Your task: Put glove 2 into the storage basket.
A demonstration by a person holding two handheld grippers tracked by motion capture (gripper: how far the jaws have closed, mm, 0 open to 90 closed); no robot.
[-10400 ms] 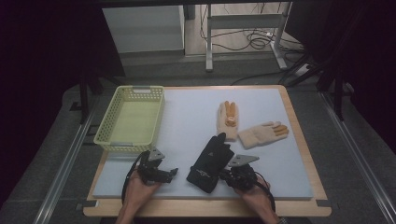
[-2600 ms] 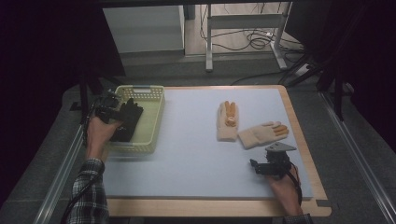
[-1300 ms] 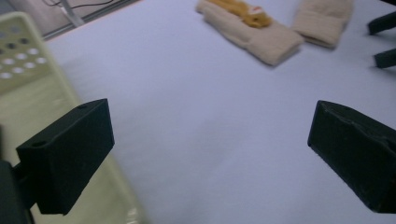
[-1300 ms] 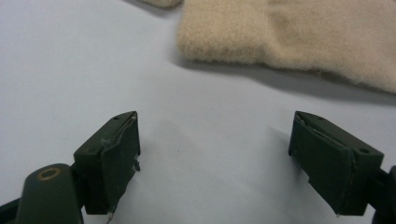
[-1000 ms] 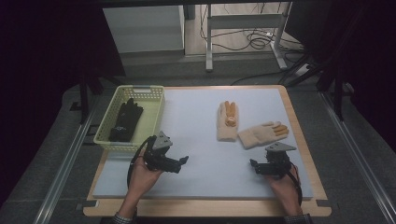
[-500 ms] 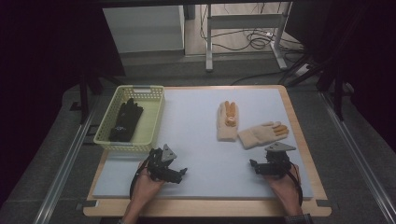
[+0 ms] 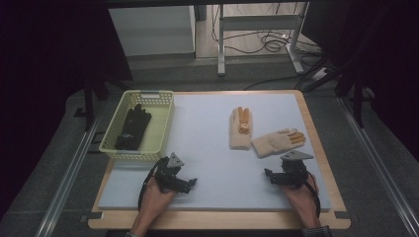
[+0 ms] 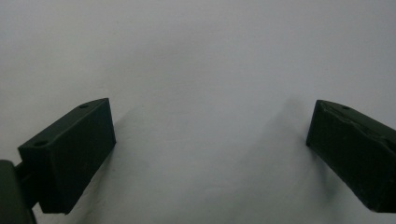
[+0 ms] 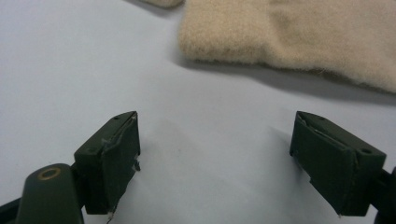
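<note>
**While both grippers rest low on the bench, nothing is held**

Left gripper [image 7: 190, 182] is seen at the near left of the bench [image 7: 207, 148], jaws spread wide over bare grey mat, with nothing between them. Right gripper [image 7: 268, 174] is seen at the near right, jaws likewise wide apart and empty. A beige glove [image 7: 276, 142] lies just beyond the right jaws, apart from them; its cuff edge [image 9: 299, 37] is noted ahead of the jaw tips. A second beige glove [image 7: 240, 129] lies beside it. A black glove [image 7: 132, 128] lies inside the yellow basket [image 7: 163, 126], well away from both jaw pairs.
</note>
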